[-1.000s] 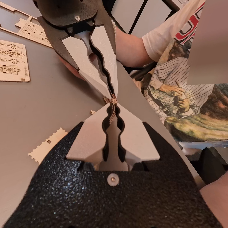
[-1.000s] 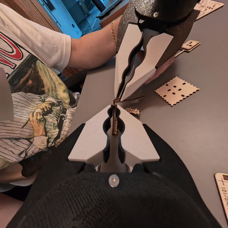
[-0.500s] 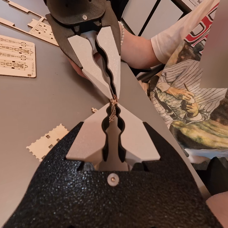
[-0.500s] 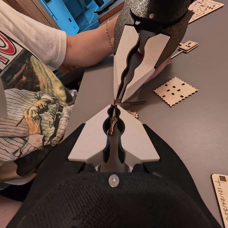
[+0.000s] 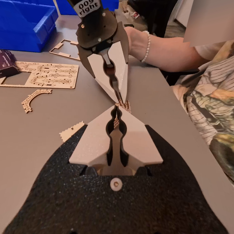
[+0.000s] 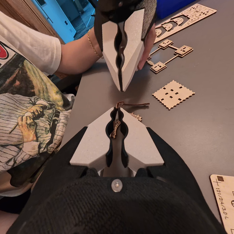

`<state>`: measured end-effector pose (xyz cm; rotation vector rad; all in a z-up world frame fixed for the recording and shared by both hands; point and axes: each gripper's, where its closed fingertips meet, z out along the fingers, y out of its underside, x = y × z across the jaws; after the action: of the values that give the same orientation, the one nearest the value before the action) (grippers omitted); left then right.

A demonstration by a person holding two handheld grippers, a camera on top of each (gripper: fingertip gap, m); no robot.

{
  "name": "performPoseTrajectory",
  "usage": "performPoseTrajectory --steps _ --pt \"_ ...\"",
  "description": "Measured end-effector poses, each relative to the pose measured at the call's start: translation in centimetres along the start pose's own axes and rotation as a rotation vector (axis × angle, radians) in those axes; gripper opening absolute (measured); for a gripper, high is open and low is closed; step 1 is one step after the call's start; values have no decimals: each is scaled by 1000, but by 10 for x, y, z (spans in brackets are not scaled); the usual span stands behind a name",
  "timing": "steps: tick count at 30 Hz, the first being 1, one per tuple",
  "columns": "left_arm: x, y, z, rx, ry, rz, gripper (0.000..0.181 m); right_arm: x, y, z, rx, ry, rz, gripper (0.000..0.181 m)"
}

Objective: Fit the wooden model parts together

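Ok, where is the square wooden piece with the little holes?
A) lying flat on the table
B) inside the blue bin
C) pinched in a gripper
A: the square wooden piece lies flat on the grey table, with nothing holding it.

Bare surface lies open on the near side of the square wooden plate. Beyond the plate, the frame of small squares and a cut-out sheet crowd the way.
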<state>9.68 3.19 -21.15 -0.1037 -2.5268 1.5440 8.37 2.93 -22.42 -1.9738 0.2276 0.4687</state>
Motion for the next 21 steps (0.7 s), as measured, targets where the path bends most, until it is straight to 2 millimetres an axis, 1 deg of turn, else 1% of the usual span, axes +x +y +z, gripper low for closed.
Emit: performPoseTrajectory --steps 3,8,12,16,21 --pt "2 6 6 -6 -4 -13 0 0 0 0 -1 1 -3 1" --pt "3 8 13 -2 31 -35 0 0 0 1 -2 3 -6 1" --pt "6 8 13 8 48 -36 0 0 0 1 -3 2 -4 1" --pt "6 7 13 6 24 -25 0 2 0 1 -3 11 0 1" --pt "4 8 14 -9 12 -30 0 3 0 0 -9 23 -16 1"
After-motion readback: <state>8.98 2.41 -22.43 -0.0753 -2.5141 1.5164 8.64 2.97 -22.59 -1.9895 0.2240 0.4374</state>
